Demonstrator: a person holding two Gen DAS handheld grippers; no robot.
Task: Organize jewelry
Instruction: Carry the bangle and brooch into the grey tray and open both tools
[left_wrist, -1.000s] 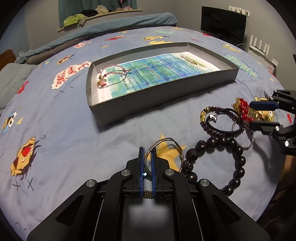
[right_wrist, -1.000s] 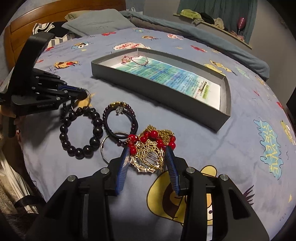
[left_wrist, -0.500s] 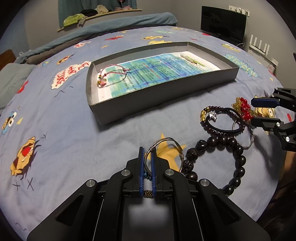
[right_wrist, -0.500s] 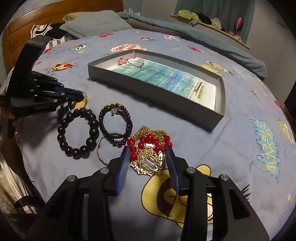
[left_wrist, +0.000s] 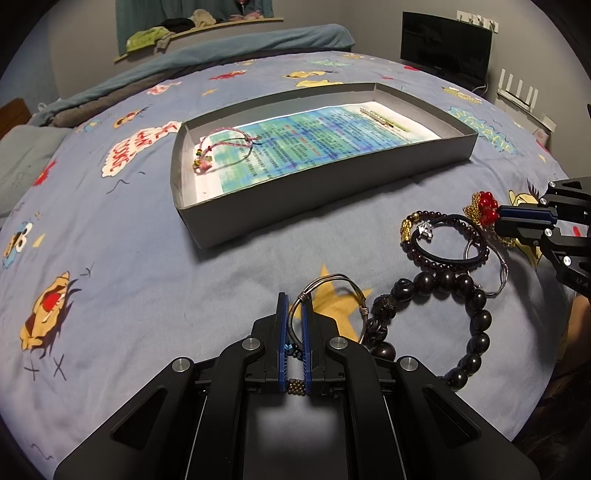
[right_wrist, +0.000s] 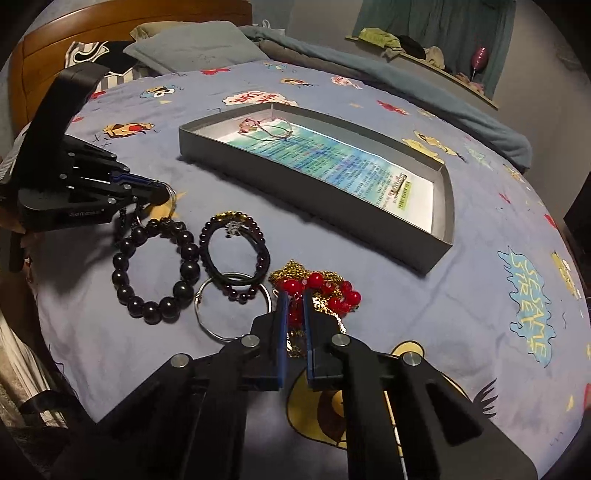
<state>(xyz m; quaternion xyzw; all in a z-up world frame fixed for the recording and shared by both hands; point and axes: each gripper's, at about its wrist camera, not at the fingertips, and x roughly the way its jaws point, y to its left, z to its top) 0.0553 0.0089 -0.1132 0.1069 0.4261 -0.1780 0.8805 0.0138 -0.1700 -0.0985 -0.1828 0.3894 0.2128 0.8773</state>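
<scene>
- Clamped tight, the left gripper (left_wrist: 294, 317) pinches a silver wire bangle (left_wrist: 328, 295), whose loop stands out ahead of the blue pads over a yellow star on the bedsheet (left_wrist: 129, 295).
- Jaws of the right gripper (right_wrist: 294, 314) are drawn together on a red-and-gold beaded ornament (right_wrist: 317, 291), red beads bulging on either side of the pads.
- Just left of that ornament lies a plain silver ring bangle (right_wrist: 229, 314), overlapped by a dark garnet bracelet (right_wrist: 234, 254) with a gold section.
- Left of the garnet bracelet, touching it, sits a big black bead bracelet (right_wrist: 155, 273), reaching toward the left gripper.
- Beyond the ornament, up the bed, lies a shallow grey box (right_wrist: 332, 199) lined with a printed sheet.
- Inside the box, a pink cord bracelet (right_wrist: 266, 127) rests at its far left end, and a small bar-shaped clip (right_wrist: 399, 184) lies near its right end.
</scene>
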